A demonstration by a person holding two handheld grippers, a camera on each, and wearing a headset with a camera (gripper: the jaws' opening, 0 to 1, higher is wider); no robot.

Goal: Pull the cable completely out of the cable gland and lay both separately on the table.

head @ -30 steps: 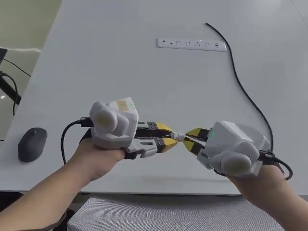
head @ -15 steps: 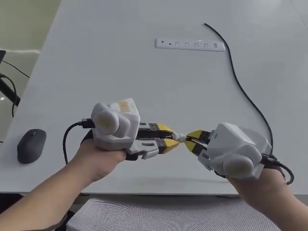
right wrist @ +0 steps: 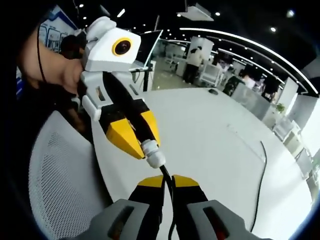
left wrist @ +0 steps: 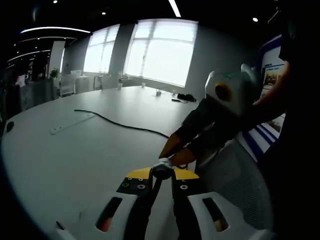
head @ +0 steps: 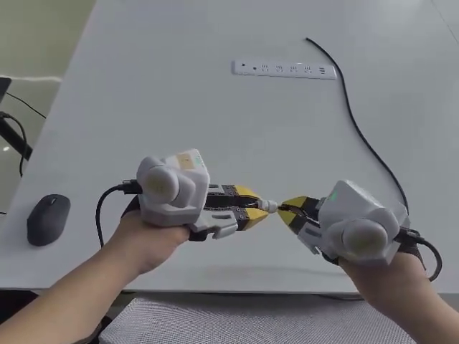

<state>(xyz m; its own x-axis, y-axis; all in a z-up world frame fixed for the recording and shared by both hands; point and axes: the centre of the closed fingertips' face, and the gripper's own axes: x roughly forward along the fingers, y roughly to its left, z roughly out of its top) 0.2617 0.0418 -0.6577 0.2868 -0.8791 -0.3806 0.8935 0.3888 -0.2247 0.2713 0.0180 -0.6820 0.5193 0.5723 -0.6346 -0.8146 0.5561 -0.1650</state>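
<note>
Left gripper (head: 252,206) is clamped on the white cable gland (head: 267,206), which pokes just past its yellow tips. Facing it, the right gripper (head: 292,213) is pinched on the black cable (right wrist: 168,181) right beside the gland. The gap between the tips has widened a touch since a second ago, so the pull looks under way, though the cable isn't free yet. Both are held above the table (head: 215,122).
</note>
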